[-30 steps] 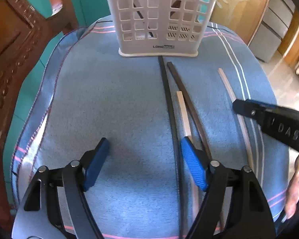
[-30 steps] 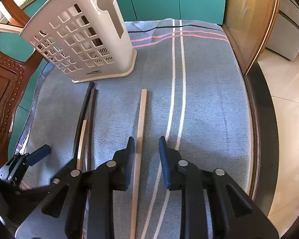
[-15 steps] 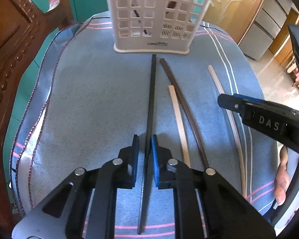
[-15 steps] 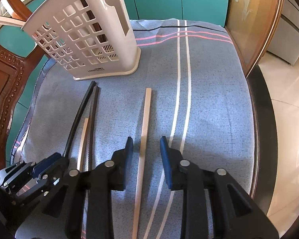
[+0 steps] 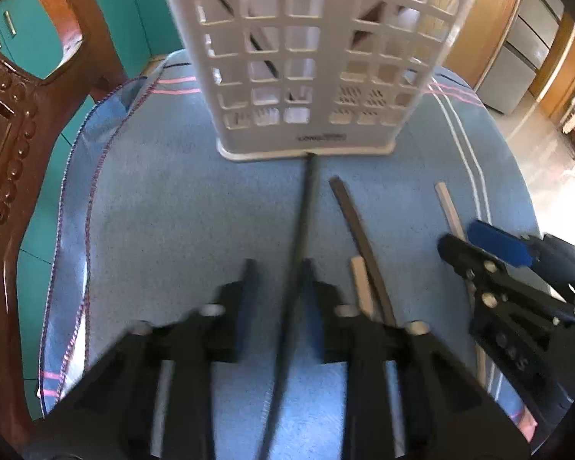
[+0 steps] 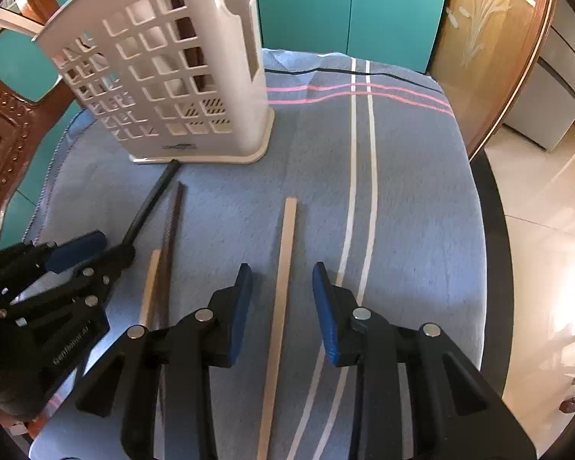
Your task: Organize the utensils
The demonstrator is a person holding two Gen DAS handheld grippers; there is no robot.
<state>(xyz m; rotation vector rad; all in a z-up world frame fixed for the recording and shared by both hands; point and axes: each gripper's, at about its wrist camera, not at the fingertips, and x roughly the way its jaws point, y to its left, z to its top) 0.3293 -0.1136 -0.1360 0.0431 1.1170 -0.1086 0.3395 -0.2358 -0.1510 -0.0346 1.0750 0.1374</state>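
A white slotted utensil holder (image 5: pixel 310 57) stands at the back of a blue cloth (image 5: pixel 165 222); it also shows in the right wrist view (image 6: pixel 172 84). My left gripper (image 5: pixel 278 280) straddles a black chopstick (image 5: pixel 304 211) whose tip touches the holder's base; the jaws stand a little apart, the stick against the right one. A dark brown stick (image 5: pixel 358 230) and a short pale stick (image 5: pixel 360 283) lie just to its right. My right gripper (image 6: pixel 281 291) is open around a long pale stick (image 6: pixel 283 264) on the cloth, not touching it.
A carved wooden chair back (image 5: pixel 7 176) stands at the left edge. The table's dark rim (image 6: pixel 494 253) and a drop to the tiled floor lie to the right. Teal cabinet doors (image 6: pixel 345 4) stand behind the table. Dark sticks stand inside the holder.
My left gripper went from wide open to nearly shut around the black chopstick, then moved toward the holder, its jaws a little wider now. My right gripper opened slightly over the pale stick.
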